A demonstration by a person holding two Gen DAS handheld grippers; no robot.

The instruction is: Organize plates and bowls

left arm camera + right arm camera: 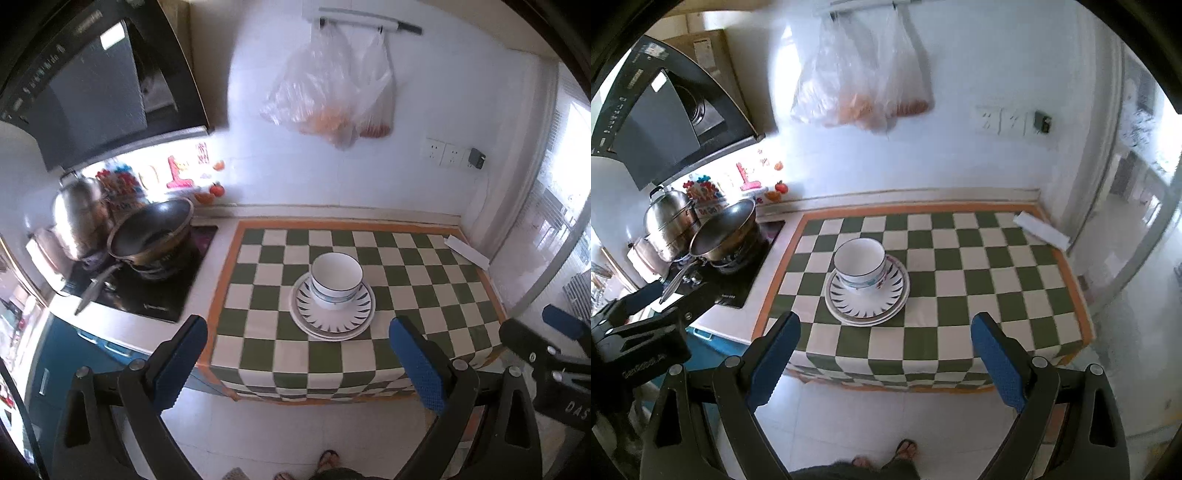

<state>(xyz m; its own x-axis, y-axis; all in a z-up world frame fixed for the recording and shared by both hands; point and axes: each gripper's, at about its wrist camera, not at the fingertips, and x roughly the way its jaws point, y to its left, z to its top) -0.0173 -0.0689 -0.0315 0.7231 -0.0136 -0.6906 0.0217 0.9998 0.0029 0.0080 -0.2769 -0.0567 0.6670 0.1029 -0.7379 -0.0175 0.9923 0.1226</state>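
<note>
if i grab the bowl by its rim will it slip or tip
The bowl looks glazed and glossy, so probably slippery in the pads and breakable if dropped. It sits upright on stacked plates, not the cloth, so a sideways nudge may slide it; lifting straight up seems safer.

Your bowl (336, 278) is white with a thin dark rim line and a pale blue band low on its wall. Under it, the top plate (332, 306) is white with a ring of dark pointed strokes, and the plate below shows only a plain off-white edge. Beneath the bowl, the checked cloth (424, 280) is dark green and cream, bordered in orange. Left of the bowl, you see a dark wok (151, 230) and a shiny steel pot (79, 210). Both grippers carry blue pads (997, 358) on black frames. Above the bowl, clear bags (332, 85) hold something orange and red, possibly fruit.
</note>
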